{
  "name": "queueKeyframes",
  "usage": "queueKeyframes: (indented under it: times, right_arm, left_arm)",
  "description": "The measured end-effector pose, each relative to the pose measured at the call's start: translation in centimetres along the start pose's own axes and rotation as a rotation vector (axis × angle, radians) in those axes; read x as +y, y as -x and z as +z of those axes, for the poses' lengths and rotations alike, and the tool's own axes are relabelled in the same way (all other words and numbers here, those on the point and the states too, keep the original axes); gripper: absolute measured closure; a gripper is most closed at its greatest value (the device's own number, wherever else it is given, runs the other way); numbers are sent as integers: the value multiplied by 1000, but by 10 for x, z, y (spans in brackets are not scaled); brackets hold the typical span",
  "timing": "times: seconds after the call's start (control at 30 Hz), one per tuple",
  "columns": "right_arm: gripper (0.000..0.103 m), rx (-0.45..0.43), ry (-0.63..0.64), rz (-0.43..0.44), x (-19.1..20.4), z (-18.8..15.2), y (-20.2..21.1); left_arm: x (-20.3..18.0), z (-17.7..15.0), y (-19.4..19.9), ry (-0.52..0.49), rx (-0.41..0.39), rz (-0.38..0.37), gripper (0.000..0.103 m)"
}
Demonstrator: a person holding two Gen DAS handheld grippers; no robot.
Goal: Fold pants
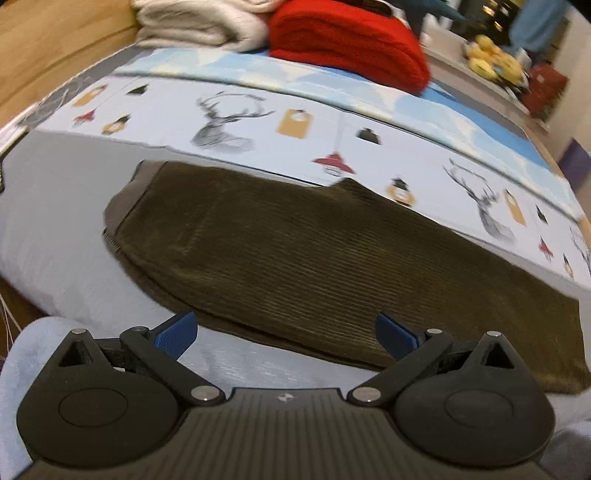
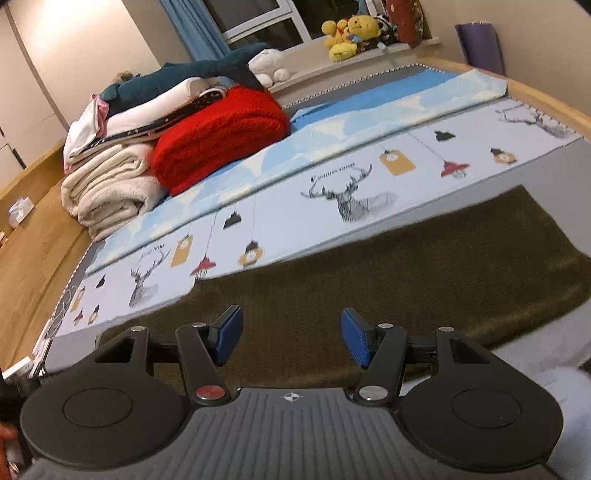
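Dark olive-brown corduroy pants (image 1: 314, 258) lie flat on the bed, folded lengthwise, with the waistband end at the left in the left wrist view. My left gripper (image 1: 286, 334) is open and empty, hovering just above the near edge of the pants. In the right wrist view the pants (image 2: 406, 269) stretch across the frame towards the right. My right gripper (image 2: 291, 339) is open and empty, held over the pants' near part. Neither gripper touches the cloth.
The bed sheet (image 2: 332, 177) has deer and lantern prints. A red folded blanket (image 2: 221, 136) and a cream blanket pile (image 2: 107, 188) sit at the far side. Plush toys (image 2: 351, 33) stand on the window sill. A wooden bed frame (image 2: 33, 236) runs along the left.
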State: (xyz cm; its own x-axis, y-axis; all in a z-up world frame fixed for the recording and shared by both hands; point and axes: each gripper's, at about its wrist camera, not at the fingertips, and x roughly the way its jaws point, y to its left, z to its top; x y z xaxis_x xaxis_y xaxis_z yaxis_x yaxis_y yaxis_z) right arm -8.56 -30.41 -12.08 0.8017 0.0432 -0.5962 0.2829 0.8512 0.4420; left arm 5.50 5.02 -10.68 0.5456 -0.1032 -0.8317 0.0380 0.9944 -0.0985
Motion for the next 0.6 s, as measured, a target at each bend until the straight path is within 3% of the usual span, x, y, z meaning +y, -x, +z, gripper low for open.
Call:
queueKeyframes:
  times: [0.27, 0.4, 0.5, 0.6]
  right_arm:
    - [42, 28, -130, -6, -57, -12, -1]
    - [42, -5, -237, -69, -107, -6, -6]
    - [43, -39, -393, -145, -160, -1, -7]
    - [43, -60, -687, -203, -220, -3, -7]
  left_arm:
    - [-49, 3, -2, -101, 17, 10, 0]
    - [-71, 3, -10, -115, 53, -2, 0]
    - [-88, 0, -17, -143, 71, 5, 0]
    - [-104, -3, -25, -174, 92, 19, 0]
